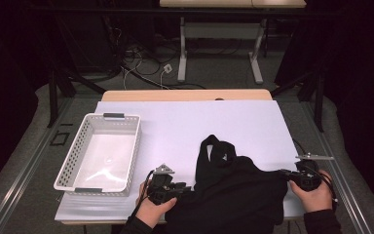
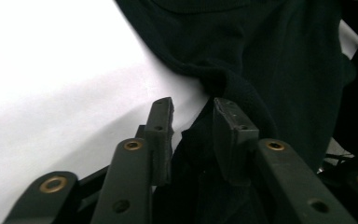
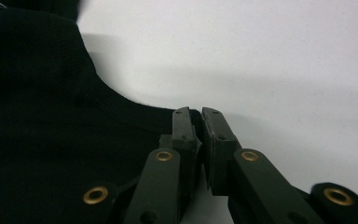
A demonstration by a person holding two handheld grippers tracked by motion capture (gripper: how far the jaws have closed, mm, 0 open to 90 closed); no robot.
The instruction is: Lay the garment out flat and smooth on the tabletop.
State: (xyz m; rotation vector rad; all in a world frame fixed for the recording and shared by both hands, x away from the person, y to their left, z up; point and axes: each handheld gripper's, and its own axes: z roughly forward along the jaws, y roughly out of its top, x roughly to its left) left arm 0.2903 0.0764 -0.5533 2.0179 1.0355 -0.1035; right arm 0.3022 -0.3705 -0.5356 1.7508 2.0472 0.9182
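Black top (image 1: 233, 187) lying rumpled at near edge of white table (image 1: 185, 126), not folded yet. Right gripper (image 1: 292, 176) pinched on its right edge. Left gripper (image 1: 177, 187) jaws parted, cloth between them, not clamped. Basket (image 1: 102, 151) sitting empty on left, so folding and putting away probably left.

In the high view the black garment (image 1: 233, 190) ran off the bottom edge, so its lower part and the near edge of the desk (image 1: 185, 124) were hidden. The right gripper (image 3: 200, 112) had its jaws nearly together at the cloth's edge; whether fabric lay between them was too dark to tell. The person's forearms were cut off at the frame's bottom.
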